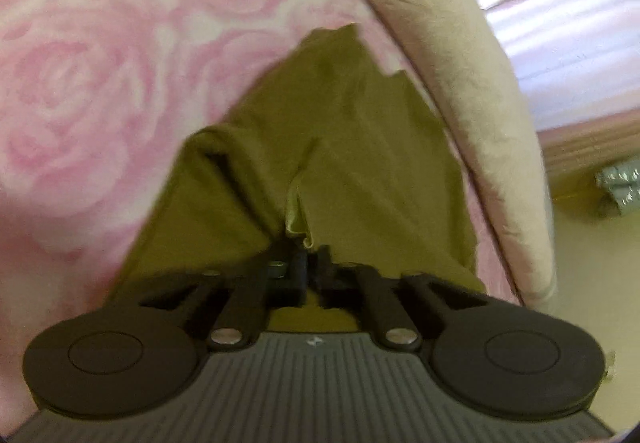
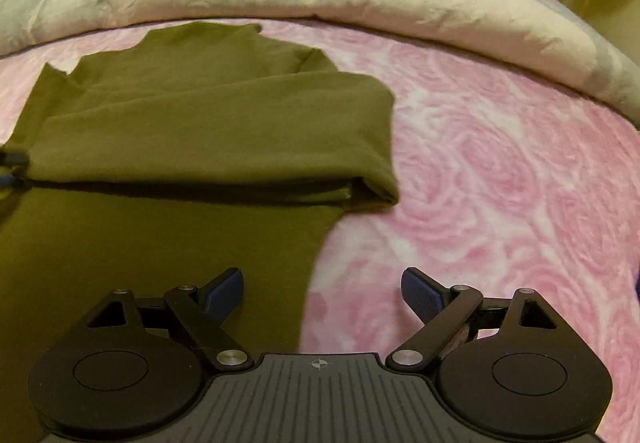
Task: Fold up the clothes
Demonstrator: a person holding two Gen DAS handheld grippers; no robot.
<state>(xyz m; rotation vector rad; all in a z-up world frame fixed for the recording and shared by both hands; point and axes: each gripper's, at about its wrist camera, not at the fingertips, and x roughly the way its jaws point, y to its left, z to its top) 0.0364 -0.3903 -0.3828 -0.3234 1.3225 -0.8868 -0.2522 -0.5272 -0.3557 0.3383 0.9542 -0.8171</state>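
Olive garment [image 2: 200, 131] spread on bed [image 2: 500, 171], part-folded. Left gripper [image 1: 306, 243] fingers pinched on a hem, likely to carry a fold. Right gripper [image 2: 322, 289] fingers wide, empty, garment edge between them.

- The olive garment [image 2: 192, 131] runs off the left and near edges of the right wrist view, so its full outline cannot be read.
- In the left wrist view, the left gripper [image 1: 306, 243] fingertips are buried in a pinched fold of cloth; the pads do not show.
- A silvery crumpled object [image 1: 620, 183] at the far right is cut off and too blurred to identify.
- The rose-patterned bedspread [image 1: 80, 83] is smeared by blur.
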